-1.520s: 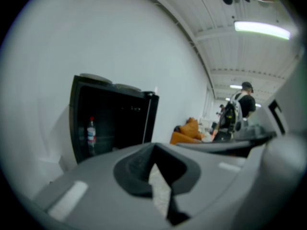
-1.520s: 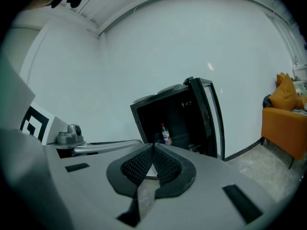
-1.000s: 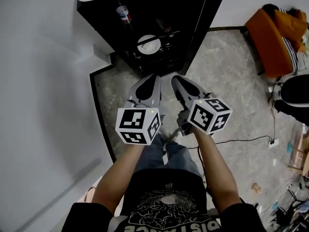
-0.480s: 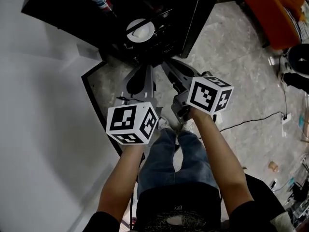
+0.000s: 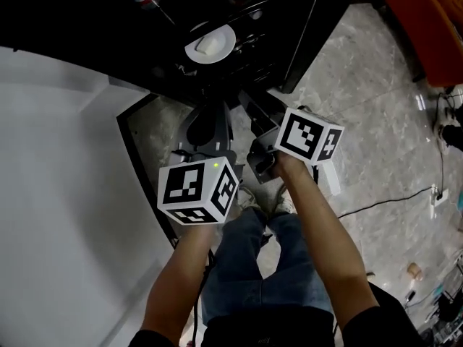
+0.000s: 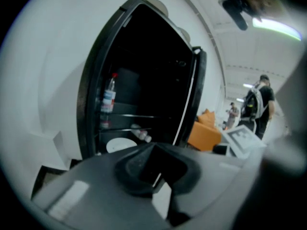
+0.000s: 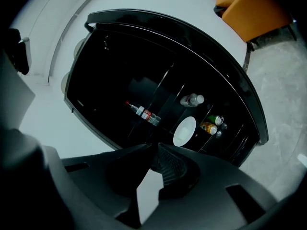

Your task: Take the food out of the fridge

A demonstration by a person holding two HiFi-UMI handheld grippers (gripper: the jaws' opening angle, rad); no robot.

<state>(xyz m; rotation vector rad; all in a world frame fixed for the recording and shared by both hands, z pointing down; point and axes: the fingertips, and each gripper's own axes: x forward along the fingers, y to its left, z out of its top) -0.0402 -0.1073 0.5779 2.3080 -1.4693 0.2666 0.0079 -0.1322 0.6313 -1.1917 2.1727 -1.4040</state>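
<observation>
Your left claw is closed, its two tips meeting with nothing between them. Your right claw is closed and empty as well. In the head view you hold both out at 12 o'clock from your body, the left claw just beside the right claw, and both point into the open fridge.

The white plate sits on a shelf low in the fridge, at 12 o'clock from your claws and apart from both, with a pale portion of food on it. From the left gripper view the plate shows just above the claw at 11 o'clock. From the right gripper view the plate is at 1 o'clock.

A clear bottle with a red cap stands on a shelf above the plate, toward the fridge's left wall. Two cans lie at 3 o'clock from the plate in the right gripper view. You stand on a grey stone floor.
</observation>
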